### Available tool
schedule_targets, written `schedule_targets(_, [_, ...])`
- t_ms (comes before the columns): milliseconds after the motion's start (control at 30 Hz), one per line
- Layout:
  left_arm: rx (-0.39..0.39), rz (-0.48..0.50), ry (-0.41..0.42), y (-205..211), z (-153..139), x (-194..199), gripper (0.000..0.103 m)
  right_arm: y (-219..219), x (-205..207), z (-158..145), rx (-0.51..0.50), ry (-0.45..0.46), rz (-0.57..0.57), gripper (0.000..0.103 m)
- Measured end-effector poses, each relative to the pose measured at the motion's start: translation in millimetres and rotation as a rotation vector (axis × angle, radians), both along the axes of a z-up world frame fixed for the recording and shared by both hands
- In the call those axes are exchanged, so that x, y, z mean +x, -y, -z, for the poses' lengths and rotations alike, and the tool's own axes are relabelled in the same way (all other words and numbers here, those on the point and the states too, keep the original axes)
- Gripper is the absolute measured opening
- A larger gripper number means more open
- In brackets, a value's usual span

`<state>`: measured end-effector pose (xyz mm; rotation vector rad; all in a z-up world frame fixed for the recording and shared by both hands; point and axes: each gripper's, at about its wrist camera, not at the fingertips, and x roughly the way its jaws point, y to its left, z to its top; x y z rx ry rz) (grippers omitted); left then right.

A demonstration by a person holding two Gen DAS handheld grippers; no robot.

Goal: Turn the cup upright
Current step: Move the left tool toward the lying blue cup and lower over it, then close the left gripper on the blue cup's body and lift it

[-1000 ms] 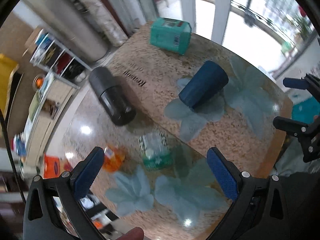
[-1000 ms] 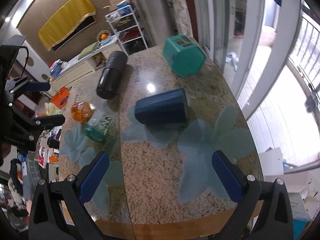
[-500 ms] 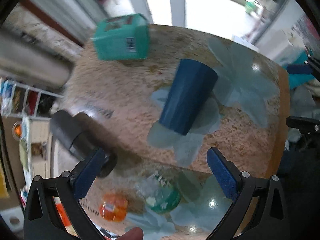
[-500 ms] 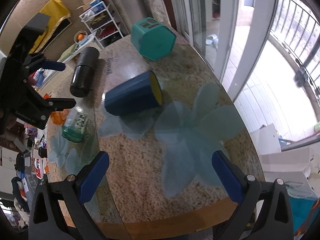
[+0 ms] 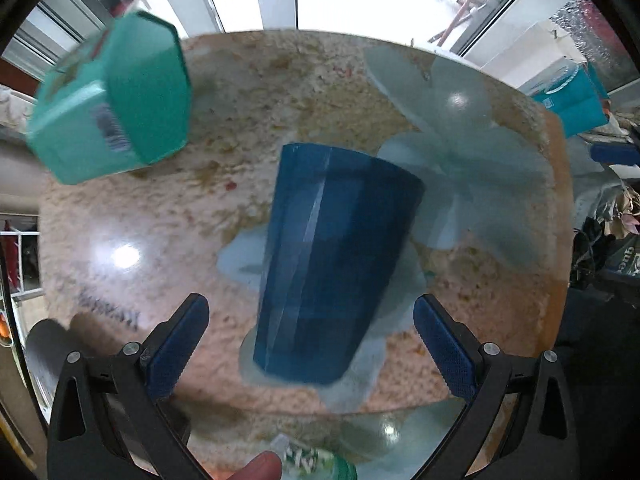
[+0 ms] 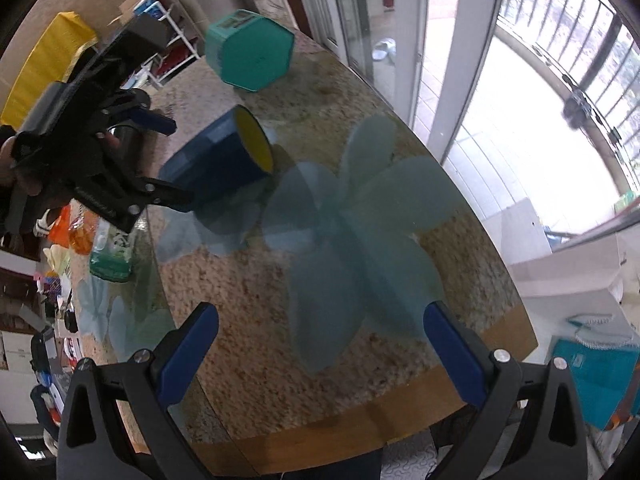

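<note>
A dark blue cup [image 5: 332, 264] with a yellow inside lies on its side on the glass-topped granite table [image 5: 200, 208]. In the left wrist view its closed bottom end points toward me. My left gripper [image 5: 310, 344] is open, its blue pads on either side of the cup's bottom end, not touching it. In the right wrist view the cup [image 6: 216, 164] lies at upper left with its yellow mouth facing right, and the left gripper [image 6: 172, 160] straddles its base. My right gripper [image 6: 320, 352] is open and empty, over the table's near edge, well short of the cup.
A teal hexagonal box [image 5: 112, 104] lies beyond the cup to the left, also in the right wrist view [image 6: 250, 50]. A black cylinder [image 5: 44, 344] lies at lower left. A green bottle [image 6: 110, 252] and an orange object [image 6: 82, 232] sit under the glass. Pale flower prints [image 6: 352, 208] mark the glass.
My left gripper has moved in close to the cup, so its open pads now flank the cup's bottom end. My right gripper has drifted slightly; the cup has not moved.
</note>
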<state>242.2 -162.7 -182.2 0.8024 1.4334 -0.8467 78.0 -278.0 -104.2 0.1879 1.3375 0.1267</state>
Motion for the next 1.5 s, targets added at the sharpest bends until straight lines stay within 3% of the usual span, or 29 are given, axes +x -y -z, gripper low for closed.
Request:
schedule_targets(200, [0.03, -0.067, -0.051, 3, 29, 13, 0.103, 8, -8, 6, -0.007, -0.021, 0.041, 0.103])
schedule_targets(333, [0.023, -0.12, -0.108, 0, 41, 21, 0.09, 12, -12, 8, -0.006, -0.026, 0.059, 0.103])
schedule_targets(500, [0.007, -0.133, -0.093, -2, 38, 10, 0.076, 13, -12, 7, -0.005, -0.016, 0.065, 0.103])
schedule_targets(667, [-0.047, -0.233, -0.087, -11, 36, 4, 0.074, 13, -13, 5, 0.0, -0.006, 0.058, 0.103])
schedule_targets(1100, [-0.136, -0.422, -0.063, -62, 1, -38, 0.067, 16, -10, -6, 0.005, 0.03, 0.025, 0.103])
schedule_targets(1233, [-0.167, -0.513, -0.064, -88, -13, -62, 0.067, 14, -11, -10, 0.01, 0.048, 0.004, 0.103])
schedule_targets(1500, [-0.219, -0.719, 0.002, -93, -34, -110, 0.067, 8, -18, -15, 0.014, 0.076, -0.068, 0.103])
